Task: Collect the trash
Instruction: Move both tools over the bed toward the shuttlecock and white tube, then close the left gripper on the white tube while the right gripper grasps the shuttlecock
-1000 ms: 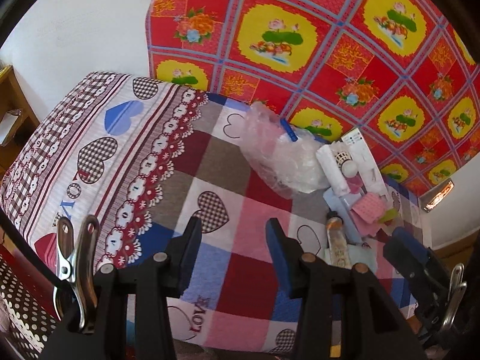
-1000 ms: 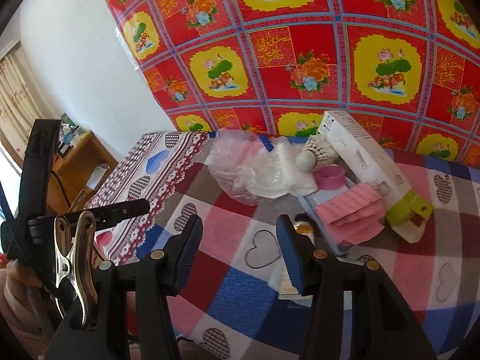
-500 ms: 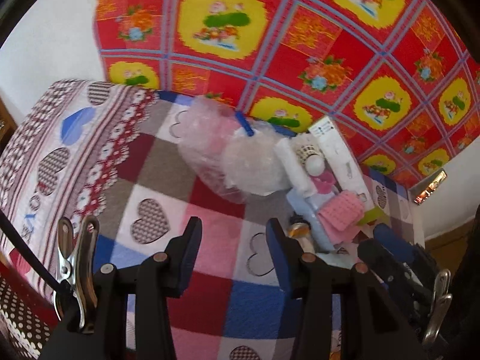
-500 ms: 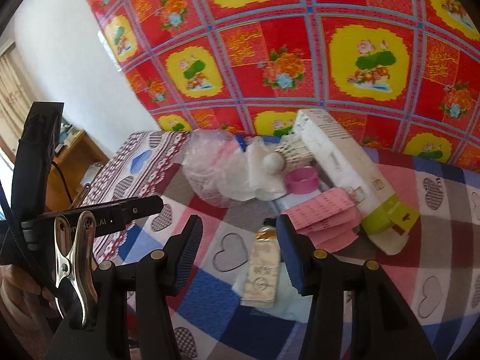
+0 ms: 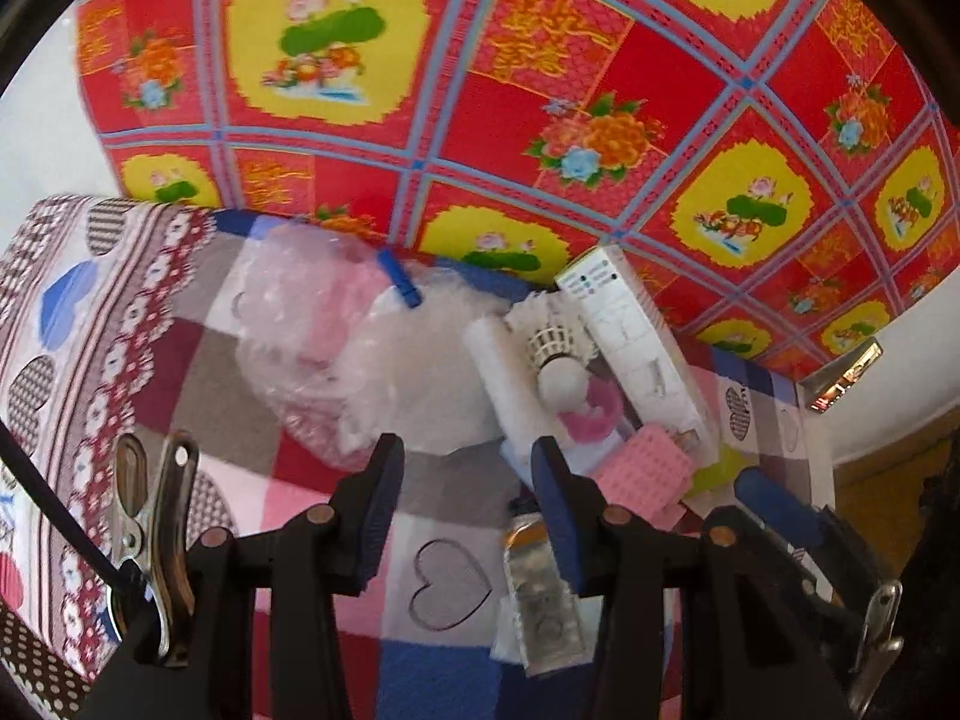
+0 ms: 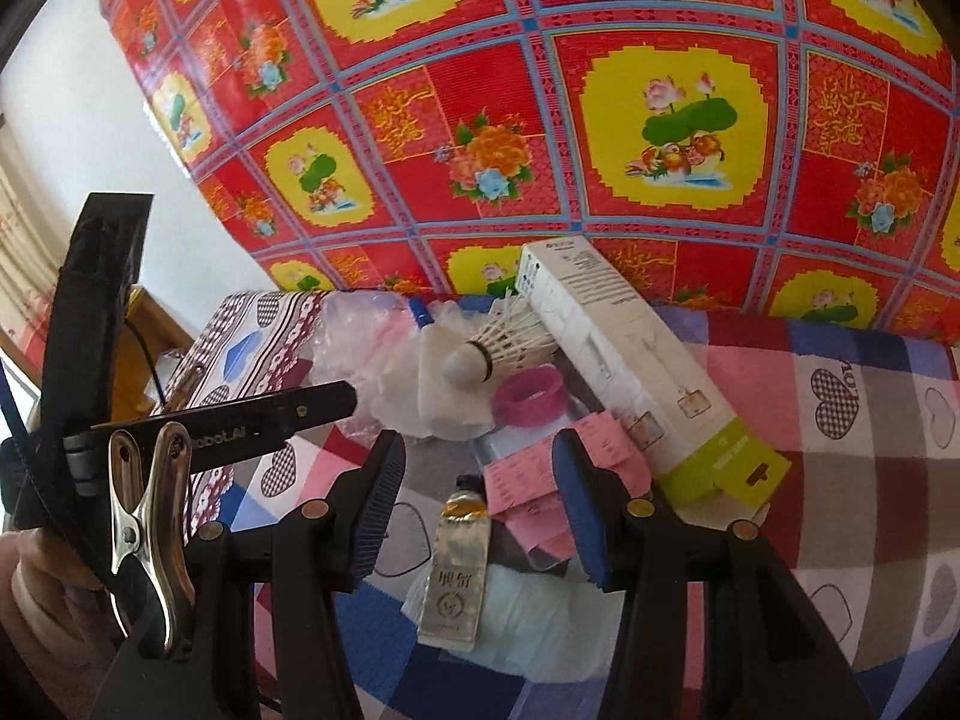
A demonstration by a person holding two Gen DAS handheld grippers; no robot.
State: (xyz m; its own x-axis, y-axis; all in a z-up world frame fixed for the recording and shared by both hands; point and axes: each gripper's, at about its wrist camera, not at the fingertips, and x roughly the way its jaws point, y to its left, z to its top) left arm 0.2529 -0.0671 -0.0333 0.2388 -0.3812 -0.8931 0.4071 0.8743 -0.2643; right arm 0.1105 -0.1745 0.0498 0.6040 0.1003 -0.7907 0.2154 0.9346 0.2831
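Note:
A heap of trash lies on the checked heart-print cloth [image 5: 198,396]: a crumpled clear plastic bag [image 5: 336,348] with a blue clip [image 5: 399,282], a shuttlecock [image 6: 498,351], a long white box [image 6: 624,360], a pink ring [image 6: 531,399], pink paper [image 6: 540,474] and a small gold tube [image 6: 459,564] on pale tissue [image 6: 540,618]. My left gripper [image 5: 465,516] hovers open just short of the bag, with the tube [image 5: 540,594] by its right finger. My right gripper [image 6: 480,504] is open above the tube, holding nothing.
A red and yellow floral cloth [image 6: 540,120] hangs on the wall behind the heap. Wooden furniture [image 6: 144,324] stands beyond the table's left end. The left gripper's finger [image 6: 288,414] reaches in beside my right one, with a hand [image 6: 36,570] behind it.
Both grippers have moved in toward the heap, the left one also sliding right. The tube now lies under the right gripper. Neither gripper's gap has changed.

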